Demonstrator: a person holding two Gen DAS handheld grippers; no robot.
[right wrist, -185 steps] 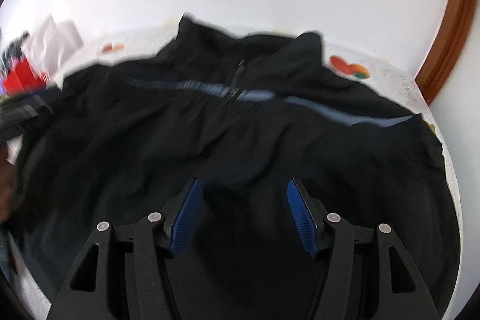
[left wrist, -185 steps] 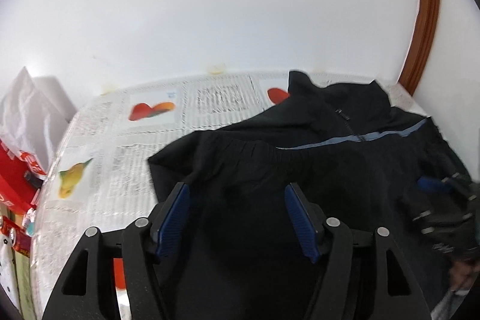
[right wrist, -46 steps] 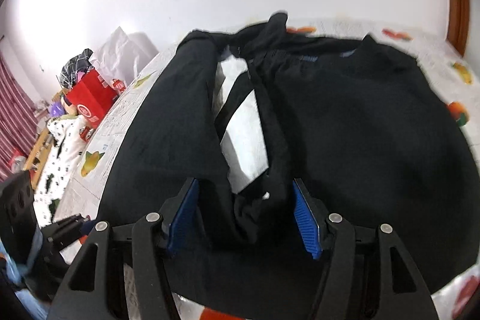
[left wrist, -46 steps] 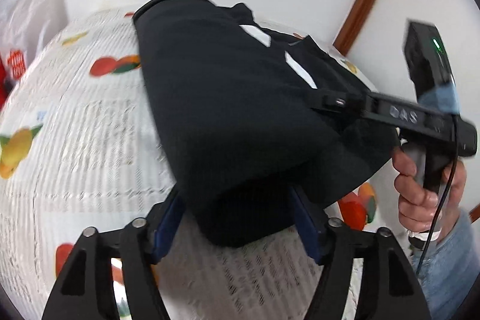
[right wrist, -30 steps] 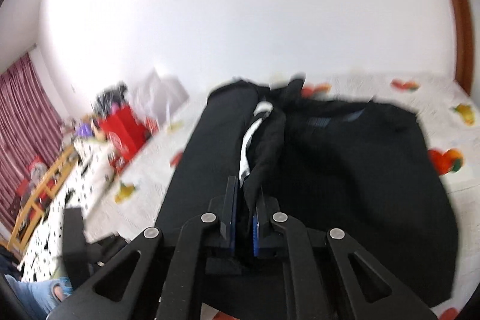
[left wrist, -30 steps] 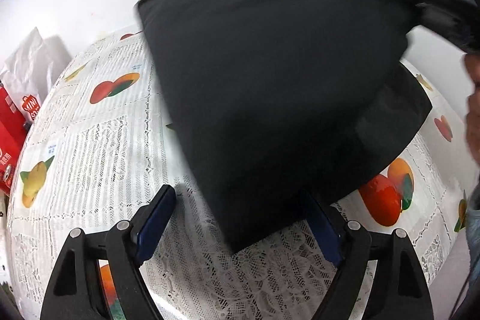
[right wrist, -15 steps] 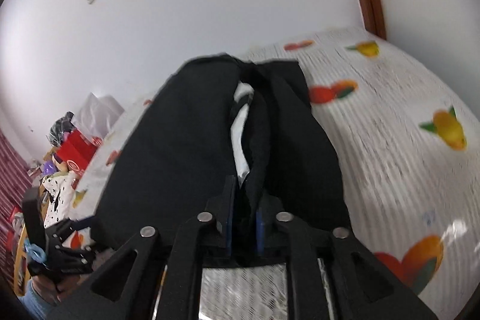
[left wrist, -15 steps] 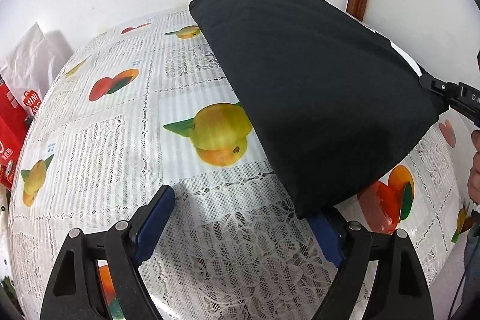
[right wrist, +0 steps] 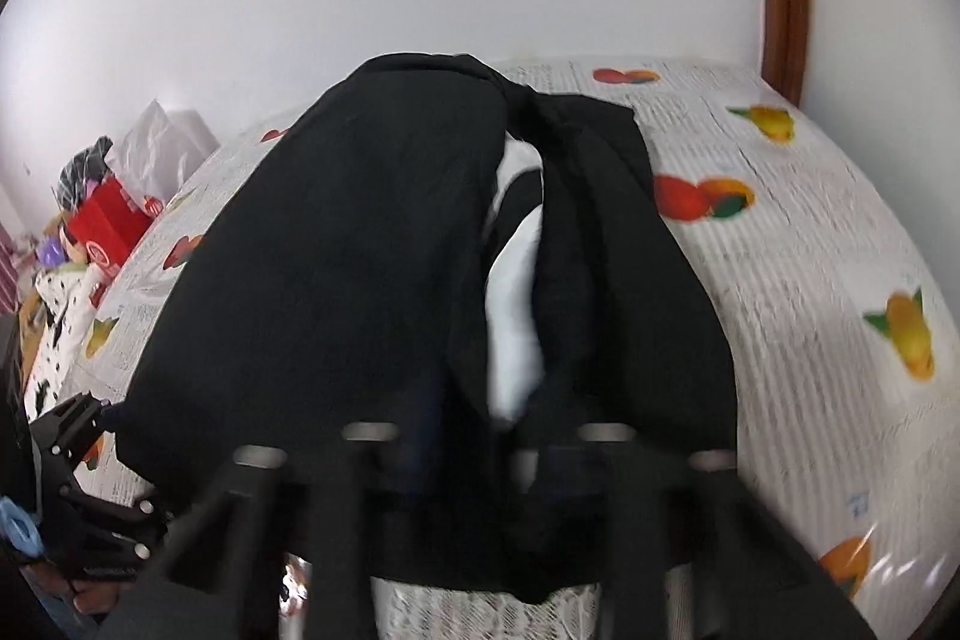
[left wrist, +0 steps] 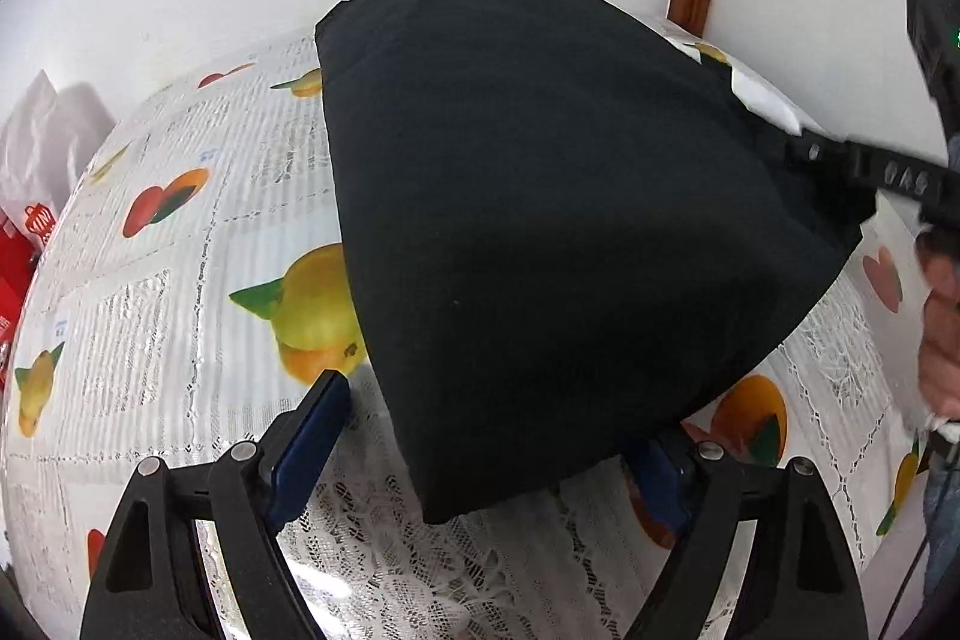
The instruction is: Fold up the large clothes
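- Black fabric garment [left wrist: 558, 220], folded over into a thick bundle, lies on the tabletop [left wrist: 180, 280], which wears a white lace cloth printed with fruit
- Left claw [left wrist: 480, 436] is spread wide, its blue-padded fingers [left wrist: 312, 436] either side of the garment's near corner; the cloth overlaps the right finger, and whether they touch I cannot tell
- Right claw [right wrist: 474, 448] is blurred in its own view, so its opening cannot be told; garment folds lie between and over its fingers
- From the left wrist view, the right claw's black body [left wrist: 864, 172] meets the garment's far right edge, with a hand [left wrist: 942, 328] below it
- White lining [right wrist: 516, 292] shows in the gap between two black folds
- Red box [right wrist: 111, 220] and white plastic bag [right wrist: 162, 148] sit off the tabletop's far left end; their contents cannot be seen
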